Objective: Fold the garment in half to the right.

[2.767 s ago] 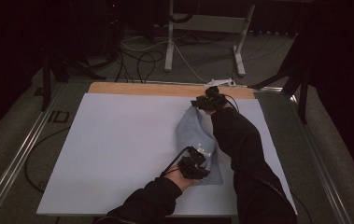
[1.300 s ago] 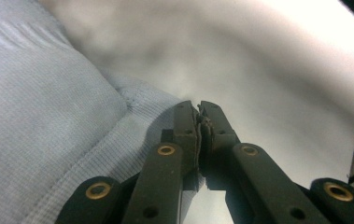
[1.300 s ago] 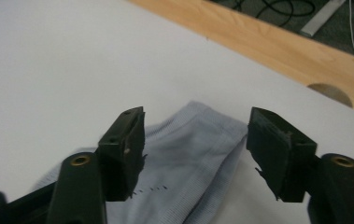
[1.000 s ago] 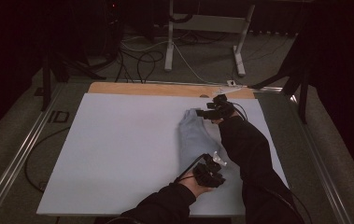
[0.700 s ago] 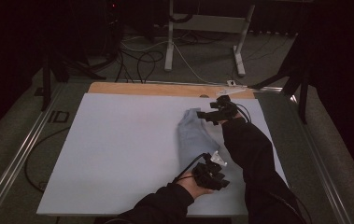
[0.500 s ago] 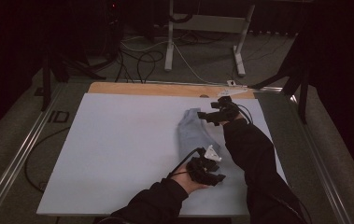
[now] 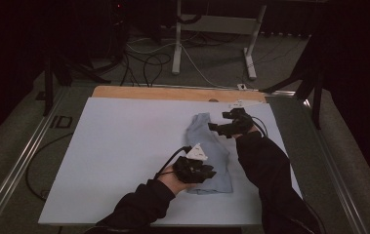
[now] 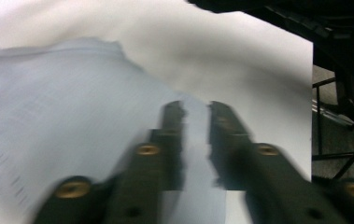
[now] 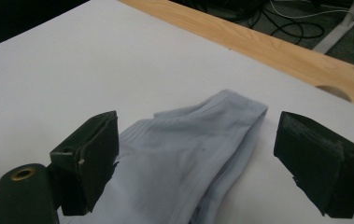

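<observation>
On the white table (image 7: 124,146): pale cloth (image 7: 207,146) lying folded
Left gripper (image 8: 195,109): jaws nearly closing over the cloth edge; blurred
Right gripper (image 9: 193,163): gaping wide — hovering
Risk: thin edge slipping out; fold undoing

Left gripper (image 8: 195,140): motion-blurred; contact with cloth (image 8: 62,116) indeterminate.
Cloth near edge: hidden under left hand (image 7: 173,178).
Right gripper (image 9: 195,158): base cropped.
</observation>
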Demonstrator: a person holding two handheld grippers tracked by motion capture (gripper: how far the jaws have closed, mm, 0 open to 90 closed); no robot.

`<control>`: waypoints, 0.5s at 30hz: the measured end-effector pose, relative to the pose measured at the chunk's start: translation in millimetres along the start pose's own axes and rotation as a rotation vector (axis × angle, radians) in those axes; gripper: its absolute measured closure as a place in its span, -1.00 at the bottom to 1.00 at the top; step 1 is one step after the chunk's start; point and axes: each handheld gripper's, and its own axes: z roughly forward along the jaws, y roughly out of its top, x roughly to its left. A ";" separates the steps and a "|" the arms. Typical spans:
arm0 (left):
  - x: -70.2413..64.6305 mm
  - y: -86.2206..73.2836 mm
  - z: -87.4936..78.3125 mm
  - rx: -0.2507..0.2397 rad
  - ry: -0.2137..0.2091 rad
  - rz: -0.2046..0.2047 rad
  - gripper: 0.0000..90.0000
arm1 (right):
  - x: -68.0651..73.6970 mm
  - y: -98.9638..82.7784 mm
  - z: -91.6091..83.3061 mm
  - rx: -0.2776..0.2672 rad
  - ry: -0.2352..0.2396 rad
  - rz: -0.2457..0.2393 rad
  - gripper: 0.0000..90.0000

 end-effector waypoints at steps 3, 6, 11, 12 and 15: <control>3.1 -15.0 -4.0 0.032 -0.002 0.006 1.00 | 6.3 -6.4 -5.2 -0.008 0.013 0.003 -0.69; 5.3 -24.2 1.7 0.048 -0.014 0.002 1.00 | 15.1 -13.1 -8.5 -0.004 0.019 -0.012 -0.69; 1.3 -29.5 20.3 0.068 -0.044 0.022 1.00 | 21.6 -19.3 -9.8 -0.010 0.022 -0.010 -0.69; 0.5 -31.0 24.0 0.076 -0.041 0.026 1.00 | 22.0 -20.9 -9.9 -0.014 0.025 -0.009 -0.69; 2.5 -38.6 31.0 0.102 -0.043 0.026 1.00 | 22.8 -24.5 -10.7 -0.013 0.028 -0.007 -0.69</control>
